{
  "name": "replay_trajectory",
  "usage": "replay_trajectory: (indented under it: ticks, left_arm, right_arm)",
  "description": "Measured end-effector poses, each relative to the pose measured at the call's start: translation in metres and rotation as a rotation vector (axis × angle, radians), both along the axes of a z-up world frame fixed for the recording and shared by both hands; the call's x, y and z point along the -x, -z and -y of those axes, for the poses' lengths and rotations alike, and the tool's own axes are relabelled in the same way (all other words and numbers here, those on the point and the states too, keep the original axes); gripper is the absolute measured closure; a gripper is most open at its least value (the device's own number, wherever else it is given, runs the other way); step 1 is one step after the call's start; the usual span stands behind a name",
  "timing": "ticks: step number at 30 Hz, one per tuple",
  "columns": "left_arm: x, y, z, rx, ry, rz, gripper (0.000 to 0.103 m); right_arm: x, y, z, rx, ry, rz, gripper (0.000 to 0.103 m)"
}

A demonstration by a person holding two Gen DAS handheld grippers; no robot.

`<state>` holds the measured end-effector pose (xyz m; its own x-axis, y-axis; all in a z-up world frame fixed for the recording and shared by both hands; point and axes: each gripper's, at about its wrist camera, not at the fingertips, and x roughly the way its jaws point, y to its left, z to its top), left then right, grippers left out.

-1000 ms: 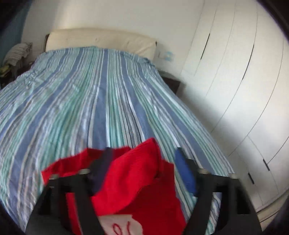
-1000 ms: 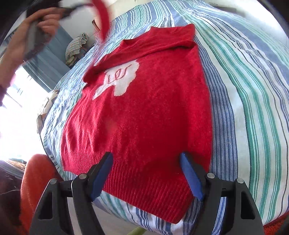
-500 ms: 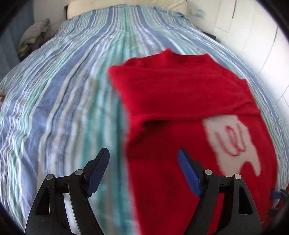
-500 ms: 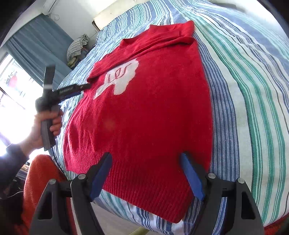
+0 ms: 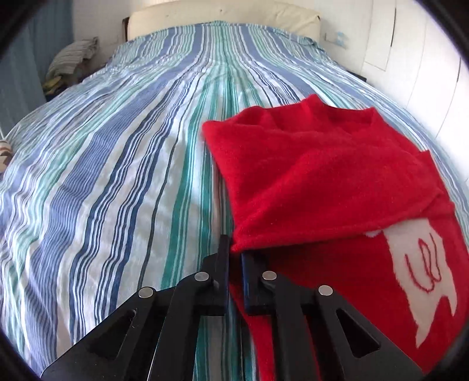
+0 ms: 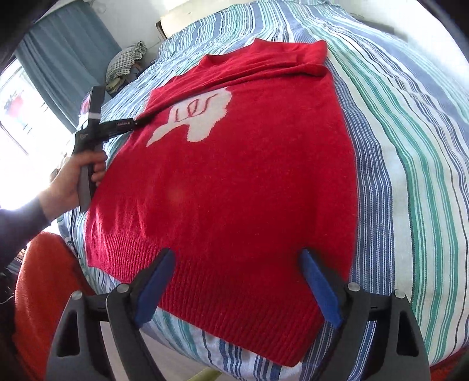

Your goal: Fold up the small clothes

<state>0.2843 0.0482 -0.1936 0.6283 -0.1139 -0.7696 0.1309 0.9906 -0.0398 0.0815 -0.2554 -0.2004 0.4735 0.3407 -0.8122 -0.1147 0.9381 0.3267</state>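
The red sweater (image 6: 234, 181) lies flat on the bed (image 6: 410, 146), front side up, its ribbed hem at the near edge of the mattress and its collar toward the headboard (image 5: 222, 13). A white patch (image 6: 193, 117) with red stitching sits on the chest; its upper part is covered by a folded-over sleeve (image 5: 307, 181) that runs across the body below the collar.

The left tool (image 5: 234, 258) is clenched, its jaws drawn close together at the sleeve's outer edge. In the left wrist view the red fabric laps over the tips, so the pinch itself is hidden — whether cloth is actually caught between the pads cannot be told. In the right wrist view the same tool (image 6: 137, 122) shows side-on, held by the person's left hand (image 6: 76, 175), tips meeting the sleeve end.

The right tool (image 6: 237, 275) is released, jaws wide apart, framing the hem. It grasps nothing; whether the blue pads (image 6: 319, 290) touch the knit cannot be judged from this angle.

A bundle of cloth (image 5: 73, 55) rests beyond the far left side of the bed — too small to identify. White wardrobe doors (image 5: 425, 58) stand to the right, cut off by the lens rim. An orange-red object (image 6: 38, 293) at lower left in the right wrist view is only partly in view.
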Motion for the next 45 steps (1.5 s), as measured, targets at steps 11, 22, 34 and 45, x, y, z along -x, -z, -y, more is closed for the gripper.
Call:
replay_trajectory:
  ticks: [11,22,34,45]
  left_arm:
    - [0.018,-0.001,-0.017,0.086,-0.009,-0.067,0.082]
    - [0.13,-0.048,-0.014,0.127,-0.013,-0.062,0.023]
    - [0.189,-0.035,-0.01,0.043,-0.034,-0.07,0.012]
    - [0.139,-0.023,-0.065,0.116,-0.264,-0.013,0.008]
  right_arm:
    - [-0.004,-0.001,0.002,-0.015,-0.006,-0.007,0.013]
    - [0.01,-0.044,0.024,0.003,0.071,0.111,0.014]
    - [0.016,-0.024,0.039,0.217,0.183,-0.013,0.016]
    - [0.016,-0.03,0.097,0.137,0.435,0.052,0.014]
